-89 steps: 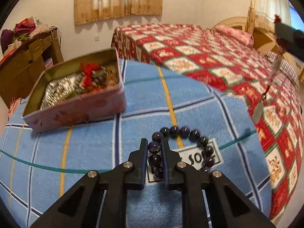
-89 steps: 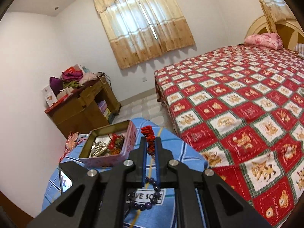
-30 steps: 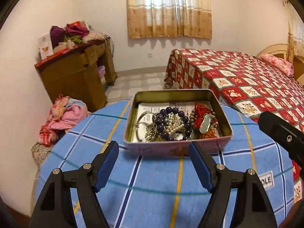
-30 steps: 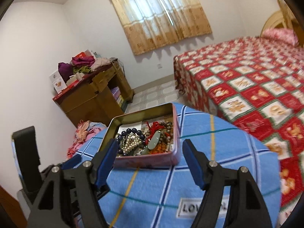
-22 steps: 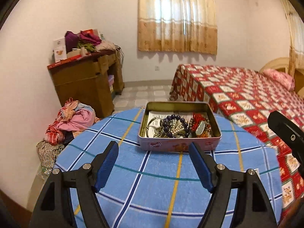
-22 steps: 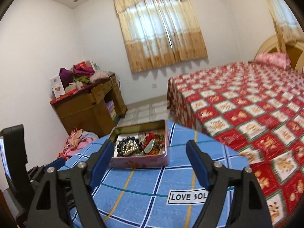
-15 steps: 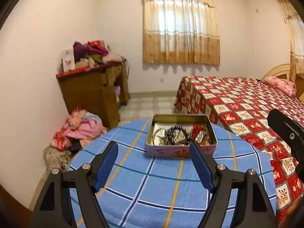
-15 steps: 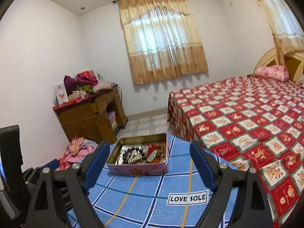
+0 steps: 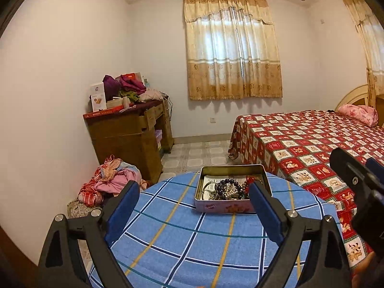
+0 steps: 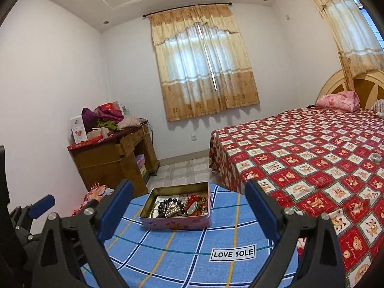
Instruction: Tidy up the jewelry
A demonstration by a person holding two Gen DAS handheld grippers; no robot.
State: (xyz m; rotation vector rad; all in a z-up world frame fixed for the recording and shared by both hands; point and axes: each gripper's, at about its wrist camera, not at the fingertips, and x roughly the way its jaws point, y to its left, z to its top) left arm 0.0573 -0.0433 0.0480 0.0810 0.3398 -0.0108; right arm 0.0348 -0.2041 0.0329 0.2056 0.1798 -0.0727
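Pink tin (image 10: 177,224) holding the jewelry (image 10: 178,207) sits mid-counter (image 10: 182,261) on blue checked cloth (nothing loose outside it), so both the left hand-held gripper (image 9: 193,212) and right hand-held gripper (image 10: 188,210), spread wide and empty, should withdraw level, clear of the rim.

tin: pink rectangular tin (image 9: 225,208), lid off, gold inside; sits flat on the blue checked cloth (image 9: 182,244), toward its far edge
dark bead bracelet: dark round beads in a ring (image 9: 228,184); lies on top of the heap inside the tin
other jewelry: pearly strands (image 10: 171,209), red pieces (image 10: 192,199); tangled in the tin
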